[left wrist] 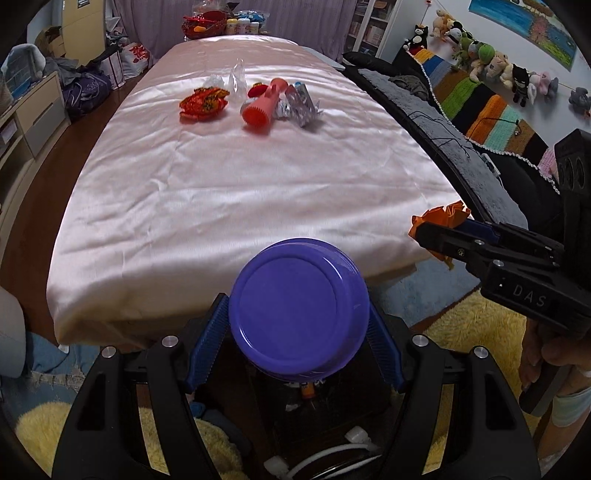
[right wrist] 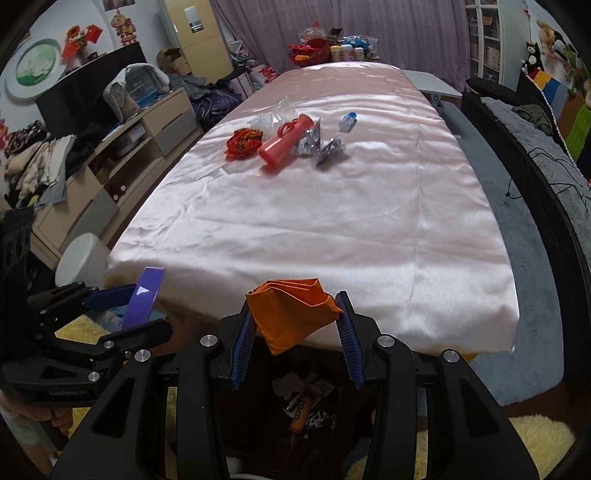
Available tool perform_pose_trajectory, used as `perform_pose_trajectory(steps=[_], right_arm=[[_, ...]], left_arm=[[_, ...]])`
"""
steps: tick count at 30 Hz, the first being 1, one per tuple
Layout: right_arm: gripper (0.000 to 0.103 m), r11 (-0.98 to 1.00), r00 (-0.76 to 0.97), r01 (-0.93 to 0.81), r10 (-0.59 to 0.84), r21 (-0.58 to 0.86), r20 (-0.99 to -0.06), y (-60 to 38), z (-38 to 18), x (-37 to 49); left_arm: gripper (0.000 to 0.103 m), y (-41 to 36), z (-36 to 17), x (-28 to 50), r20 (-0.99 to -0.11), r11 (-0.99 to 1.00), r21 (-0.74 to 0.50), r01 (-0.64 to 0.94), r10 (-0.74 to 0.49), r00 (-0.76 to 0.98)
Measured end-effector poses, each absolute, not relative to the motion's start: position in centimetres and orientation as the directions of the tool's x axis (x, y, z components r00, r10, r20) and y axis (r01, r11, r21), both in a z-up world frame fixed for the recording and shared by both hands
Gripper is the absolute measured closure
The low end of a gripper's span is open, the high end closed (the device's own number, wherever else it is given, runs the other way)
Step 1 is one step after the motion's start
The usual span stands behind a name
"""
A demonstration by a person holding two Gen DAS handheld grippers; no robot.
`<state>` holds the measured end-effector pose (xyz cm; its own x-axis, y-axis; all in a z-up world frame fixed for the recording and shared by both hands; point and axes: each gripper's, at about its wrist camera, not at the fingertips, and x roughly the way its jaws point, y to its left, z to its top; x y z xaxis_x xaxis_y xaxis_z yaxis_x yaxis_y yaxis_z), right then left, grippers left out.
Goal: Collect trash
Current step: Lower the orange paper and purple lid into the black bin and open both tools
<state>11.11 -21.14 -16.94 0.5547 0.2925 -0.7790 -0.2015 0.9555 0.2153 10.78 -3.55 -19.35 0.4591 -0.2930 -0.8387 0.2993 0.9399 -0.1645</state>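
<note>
My left gripper (left wrist: 296,303) is shut on a round purple lid (left wrist: 299,317), its blue pads pressing both sides, just past the near edge of the pink-covered table (left wrist: 221,192). The right gripper (right wrist: 294,300) is shut on a crumpled orange paper (right wrist: 291,314). Both hang side by side over a dark bin (right wrist: 251,406) with wrappers in it. Farther up the table lie a red-orange wrapper (left wrist: 203,103), a coral bottle (left wrist: 262,107), silver foil wrappers (left wrist: 301,107), clear plastic (left wrist: 236,79) and a small blue-capped bottle (right wrist: 348,122).
A dark sofa (left wrist: 424,110) with a striped knit blanket and plush toys runs along the right. A low cabinet (right wrist: 110,155) piled with clothes and a white stool (right wrist: 79,254) stand at the left. A red basket (left wrist: 203,24) and jars sit at the table's far end. A yellow rug (left wrist: 472,332) covers the floor.
</note>
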Motion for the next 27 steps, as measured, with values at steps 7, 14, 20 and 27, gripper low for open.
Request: perform_pose_trajectory(steps=[7, 14, 20, 27], right_arm=[[0.06, 0.95, 0.484, -0.196, 0.31, 0.243, -0.819, -20.2, -19.9, 9.0], [0.059, 0.94, 0.38, -0.16, 0.342, 0.303, -0.86, -19.6, -23.9, 7.9], [0.058, 0.94, 0.34, -0.145, 0.342, 0.31, -0.876, -19.5, -25.4, 7.4], [0.044, 0.941, 0.34, -0.134, 0.337, 0.309, -0.878, -19.7, -25.3, 8.0]], left_arm=[[0.035, -3.3, -23.1, 8.0, -0.872, 0.94, -0.175, 0.292, -0.286, 0.398], [0.035, -3.6, -26.9, 6.4, -0.903, 0.936, -0.196, 0.291, -0.288, 0.319], [0.035, -4.9, -28.6, 5.9, -0.922, 0.926, -0.195, 0.323, -0.286, 0.261], [0.024, -5.0, -28.9, 6.6, -0.932, 0.934, -0.18, 0.309, -0.263, 0.251]])
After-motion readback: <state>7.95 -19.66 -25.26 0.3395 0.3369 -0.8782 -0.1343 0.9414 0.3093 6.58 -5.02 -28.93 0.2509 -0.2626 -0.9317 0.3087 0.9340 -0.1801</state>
